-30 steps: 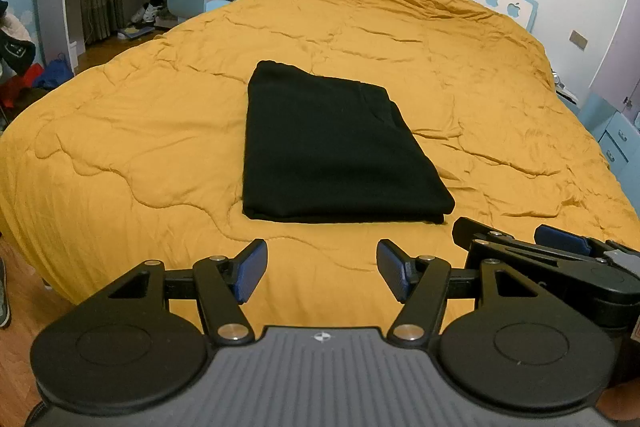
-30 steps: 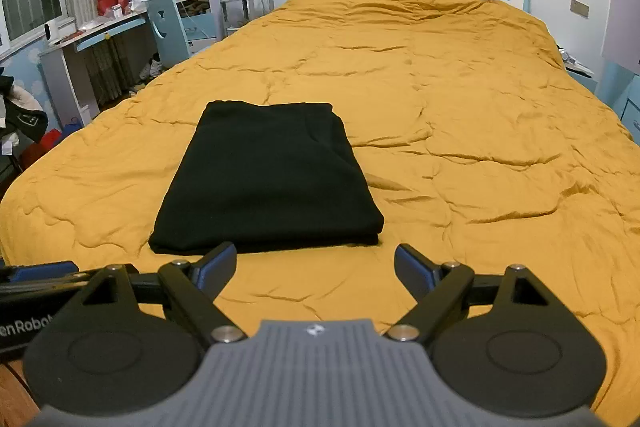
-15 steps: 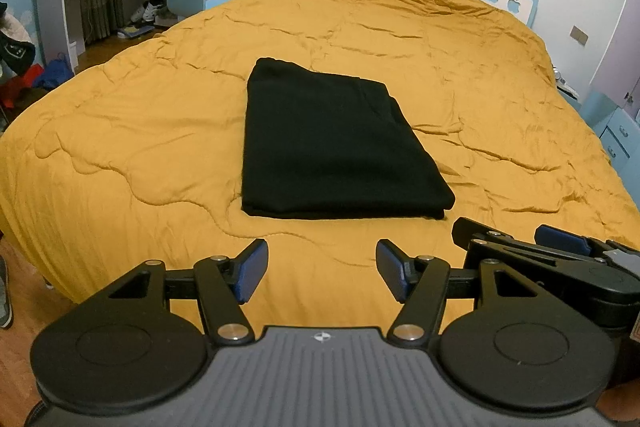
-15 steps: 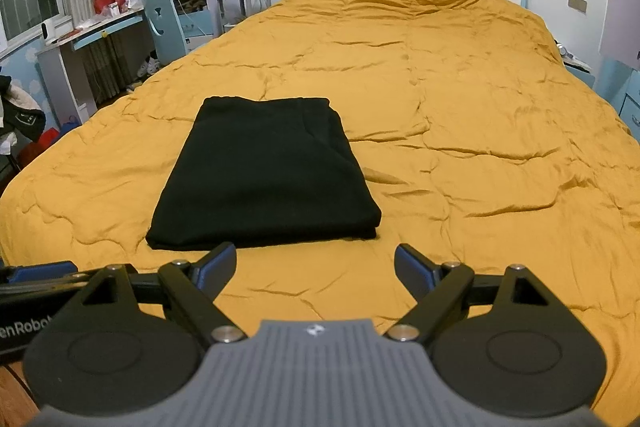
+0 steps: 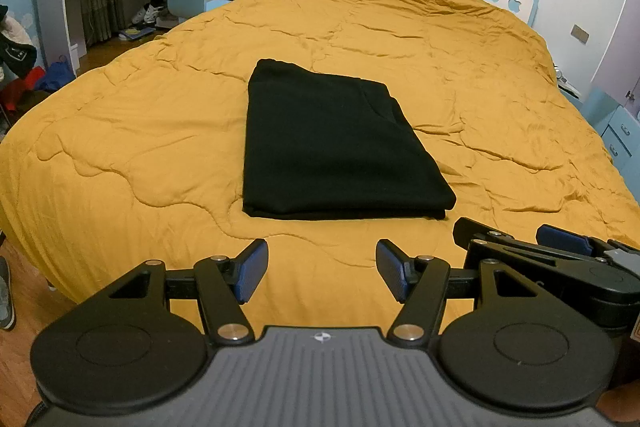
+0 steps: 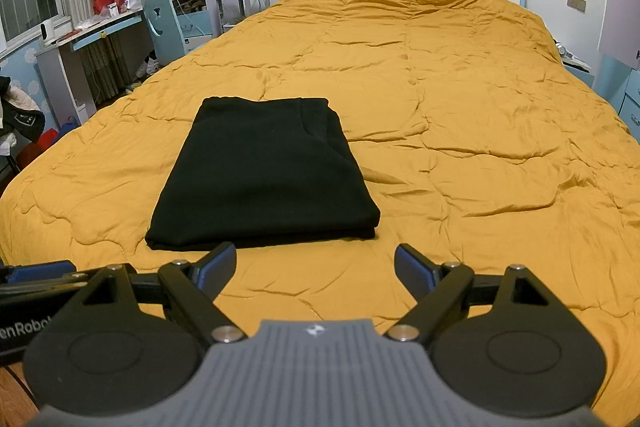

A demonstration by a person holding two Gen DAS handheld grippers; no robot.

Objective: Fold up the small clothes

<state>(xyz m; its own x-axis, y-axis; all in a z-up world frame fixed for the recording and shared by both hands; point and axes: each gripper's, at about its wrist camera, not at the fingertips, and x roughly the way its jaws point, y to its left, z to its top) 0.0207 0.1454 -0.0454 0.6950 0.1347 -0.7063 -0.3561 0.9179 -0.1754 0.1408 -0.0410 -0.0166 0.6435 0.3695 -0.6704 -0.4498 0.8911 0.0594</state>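
black folded garment (image 5: 332,151) lying flat on the yellow quilt (image 5: 140,147), near the foot end of the bed, squared into a tidy rectangle with stacked layers showing along the near edge. left gripper (image 5: 318,275) held short of that edge, jaws spread apart, nothing between the blue pads (image 5: 250,269). right gripper (image 6: 316,267) likewise parted and empty, just shy of the near right corner; its side also visible at the right of the left view.

probably at or near the end of the fold. if another fold is wanted: best to pinch all layers at both near corners together, lift evenly, carry over to the far edge, set down without dragging. if finished: keep clear, avoid brushing the stack.

soft, matte, fairly thick knit or fleece by the look; exact garment type impossible to tell. far right corner slightly rumpled, with a seam or fold line. quilt puffy, stitched in wavy channels, wrinkled, likely to give under pressure.
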